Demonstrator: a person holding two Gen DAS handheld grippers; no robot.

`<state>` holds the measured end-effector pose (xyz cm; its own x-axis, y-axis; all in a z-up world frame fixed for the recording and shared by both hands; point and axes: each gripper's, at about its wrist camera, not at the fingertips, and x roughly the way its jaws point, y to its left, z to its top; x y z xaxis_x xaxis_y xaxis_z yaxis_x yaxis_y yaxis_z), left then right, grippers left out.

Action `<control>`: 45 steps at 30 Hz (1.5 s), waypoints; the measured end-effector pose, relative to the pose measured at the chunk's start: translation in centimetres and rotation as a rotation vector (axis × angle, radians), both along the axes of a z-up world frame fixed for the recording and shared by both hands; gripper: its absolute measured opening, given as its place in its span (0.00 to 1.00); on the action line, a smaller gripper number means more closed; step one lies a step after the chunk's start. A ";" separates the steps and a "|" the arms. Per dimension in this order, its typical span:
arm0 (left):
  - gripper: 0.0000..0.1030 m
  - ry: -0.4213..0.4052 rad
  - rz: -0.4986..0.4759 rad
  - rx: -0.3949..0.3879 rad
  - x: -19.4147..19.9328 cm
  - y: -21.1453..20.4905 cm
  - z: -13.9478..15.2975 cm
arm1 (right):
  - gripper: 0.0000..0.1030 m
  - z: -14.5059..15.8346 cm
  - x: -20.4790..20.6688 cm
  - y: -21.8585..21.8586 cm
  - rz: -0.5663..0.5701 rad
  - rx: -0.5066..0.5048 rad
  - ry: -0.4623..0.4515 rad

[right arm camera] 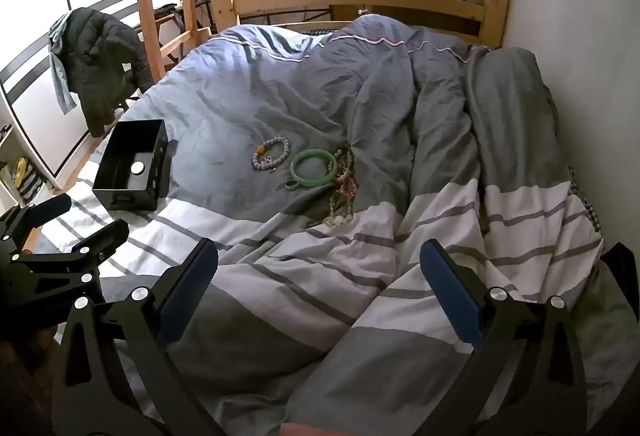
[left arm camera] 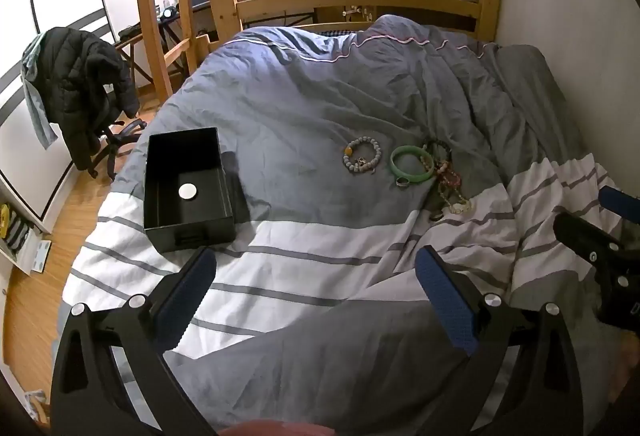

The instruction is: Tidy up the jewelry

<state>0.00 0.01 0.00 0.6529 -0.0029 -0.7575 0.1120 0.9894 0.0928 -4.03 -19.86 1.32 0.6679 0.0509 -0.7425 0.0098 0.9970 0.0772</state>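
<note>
On the rumpled grey-and-white duvet lay my stock, entered as seen.

Hard to make out: one tangled heap of beaded strands, pinkish, dark and pale, lay partly sunk in a fold of the duvet; I could not count its pieces or tell bracelet from necklace. From the right wrist view the same heap ran down along the fold, its far side hidden by cloth.

Cut off: my right gripper showed only at the edge of the left view, and my left gripper only partly at the edge of the right view.

Counted:
- One pale beaded bracelet with a single amber bead, lying flat, apart from the rest.
- One green bangle, just beside the heap, apparently touching it.
- One small ring, at the bangle's near rim.
- One black open box, well apart to the left of the jewelry, holding one white round disc on its floor.

Tongs: left gripper had both blue pads spread wide, gripping nothing, above the striped part of the duvet. Right gripper likewise gaped, gripping nothing, near side of the heap.
</note>
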 end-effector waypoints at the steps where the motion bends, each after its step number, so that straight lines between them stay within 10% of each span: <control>1: 0.95 -0.002 0.001 -0.001 0.0 0.0 0.0 | 0.97 0.0 0.0 0.0 0.000 0.001 0.000; 45: 0.95 0.003 0.000 0.000 -0.4 -0.2 0.0 | 0.97 -0.1 -0.1 0.2 0.004 -0.002 0.010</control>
